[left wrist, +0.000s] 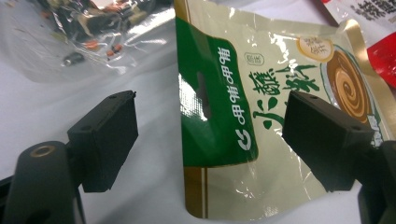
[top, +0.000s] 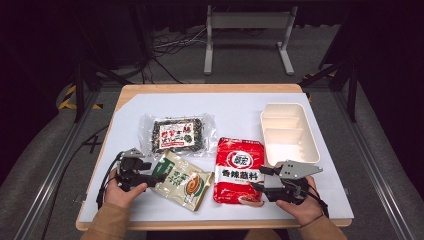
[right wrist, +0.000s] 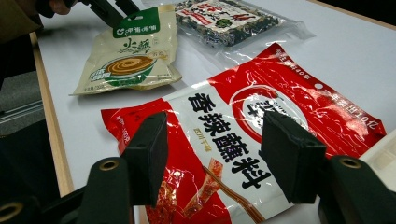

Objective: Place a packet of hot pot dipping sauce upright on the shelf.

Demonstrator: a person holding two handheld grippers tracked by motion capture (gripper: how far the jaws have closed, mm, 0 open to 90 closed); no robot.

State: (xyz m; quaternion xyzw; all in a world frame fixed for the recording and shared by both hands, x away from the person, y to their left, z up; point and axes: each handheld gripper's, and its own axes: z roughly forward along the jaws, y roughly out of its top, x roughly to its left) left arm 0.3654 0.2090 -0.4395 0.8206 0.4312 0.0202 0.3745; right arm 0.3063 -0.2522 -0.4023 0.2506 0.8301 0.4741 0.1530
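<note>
The green and cream pouch [left wrist: 261,126] lies flat on the tabletop [top: 235,112], and its green top edge sits in the gap between the jaws of the left gripper [left wrist: 210,140]. Those jaws are spread wide; one black pad is over the pouch and the other is over bare white tabletop, and I cannot tell if either pad touches the pouch. The red pouch [right wrist: 252,135] lies flat right in front of the right gripper [right wrist: 215,158], with its near edge between that gripper's jaws. These jaws are spread too and do not press on the red pouch. In the high view the left gripper [top: 150,176] is at the left edge of the green and cream pouch [top: 182,181], and the right gripper [top: 260,179] is at the right edge of the red pouch [top: 239,170]. The two pouches lie side by side, close to each other. Farther out past the jaws lies a clear bag [top: 178,134] with dark bits and a few red bits inside it. Beyond the right gripper stands a white tray [top: 289,132] with walls that split it into a few parts, and its parts look bare.
</note>
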